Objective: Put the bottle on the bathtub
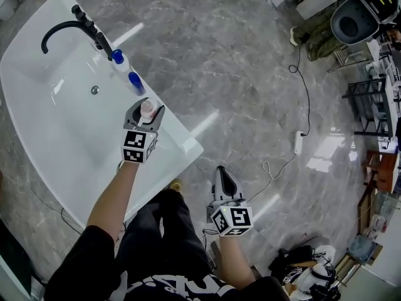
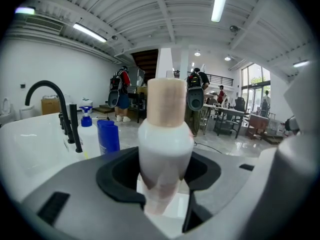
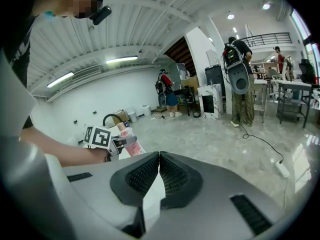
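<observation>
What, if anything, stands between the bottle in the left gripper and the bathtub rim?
Nothing visible does. The left gripper holds the bottle right at bare bathtub rim. The blue bottle and the pump bottle stand further along the rim, towards the faucet.

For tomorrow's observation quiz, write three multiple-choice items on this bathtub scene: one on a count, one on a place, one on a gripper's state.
1. How many bottles stand on the bathtub rim by the black faucet, clear of both grippers? A two; B one; C four.
2. Where is the right gripper? A over the bathtub; B over the grey floor; C on a shelf.
3. The left gripper is: A open, empty; B shut, empty; C shut on the pink-capped bottle.
Answers: A, a blue-capped white bottle and a blue bottle; B, floor lies beneath it; C, its jaws clasp the bottle.
</observation>
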